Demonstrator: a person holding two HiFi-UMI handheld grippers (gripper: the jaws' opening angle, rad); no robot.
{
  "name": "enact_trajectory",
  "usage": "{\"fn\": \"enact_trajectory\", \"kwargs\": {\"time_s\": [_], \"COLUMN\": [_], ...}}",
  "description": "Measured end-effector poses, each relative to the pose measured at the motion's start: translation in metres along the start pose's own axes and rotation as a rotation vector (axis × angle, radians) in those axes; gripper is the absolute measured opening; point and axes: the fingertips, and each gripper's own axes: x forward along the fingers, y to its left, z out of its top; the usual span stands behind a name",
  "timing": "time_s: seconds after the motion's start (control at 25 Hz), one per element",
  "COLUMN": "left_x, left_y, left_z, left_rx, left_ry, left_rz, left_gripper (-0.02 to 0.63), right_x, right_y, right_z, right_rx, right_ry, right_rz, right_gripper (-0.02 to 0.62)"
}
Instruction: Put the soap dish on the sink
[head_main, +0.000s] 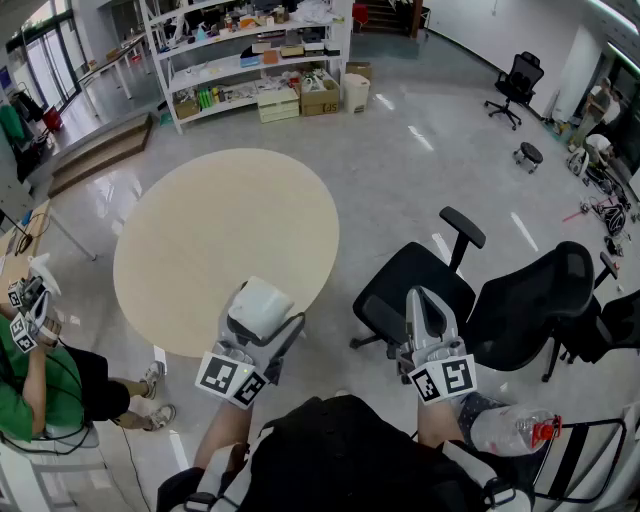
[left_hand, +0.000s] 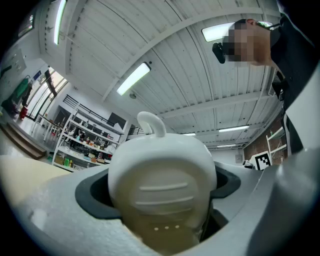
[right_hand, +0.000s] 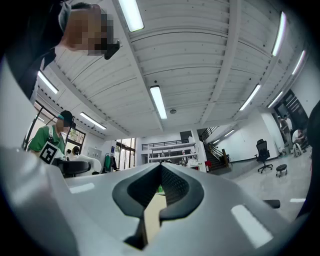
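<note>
Gripping the white soap dish (head_main: 262, 303), the left gripper (head_main: 256, 340) hangs over the round table's (head_main: 200, 230) 5 o'clock rim; no sink visible; left gripper view: dish wedged between wide-set jaws; right gripper view: right gripper (right_hand: 160, 180) closed, empty; advice: keep the dish level and set it down gently.

The soap dish (left_hand: 162, 185) in the left gripper (head_main: 265, 325) looks smooth and glossy white, ceramic or plastic, with 3 raised ribs. Both gripper shells are matt pale plastic. The right gripper (right_hand: 160, 195) has dark ribbed pads (right_hand: 182, 190). Ahead of the grippers, the surface (head_main: 200, 230) is matt beige and the floor (head_main: 400, 150) is glossy.
</note>
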Motion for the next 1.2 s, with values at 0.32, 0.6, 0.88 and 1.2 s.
{"fn": "enact_trajectory", "kwargs": {"time_s": [0.32, 0.6, 0.88, 1.2], "left_x": [-0.004, -0.004, 0.009, 0.028], "left_y": [0.003, 0.005, -0.034, -0.130], "left_z": [0.000, -0.007, -0.018, -0.050], "left_rx": [-0.008, -0.021, -0.056, -0.069], "left_ry": [0.015, 0.047, 0.070, 0.095], "left_rz": [-0.038, -0.082, -0.267, -0.469], "left_gripper": [0.509, 0.509, 0.509, 0.509], "right_x": [-0.008, -0.013, -0.080, -0.197], "right_y": [0.010, 0.022, 0.018, -0.022], "right_z": [-0.001, -0.004, 0.006, 0.028], "right_rx": [0.001, 0.004, 0.008, -0.022], "right_ry": [-0.009, -0.007, -0.013, -0.065], "right_rz": [-0.035, -0.047, -0.213, -0.446], "right_gripper": [0.005, 0.006, 0.006, 0.006]}}
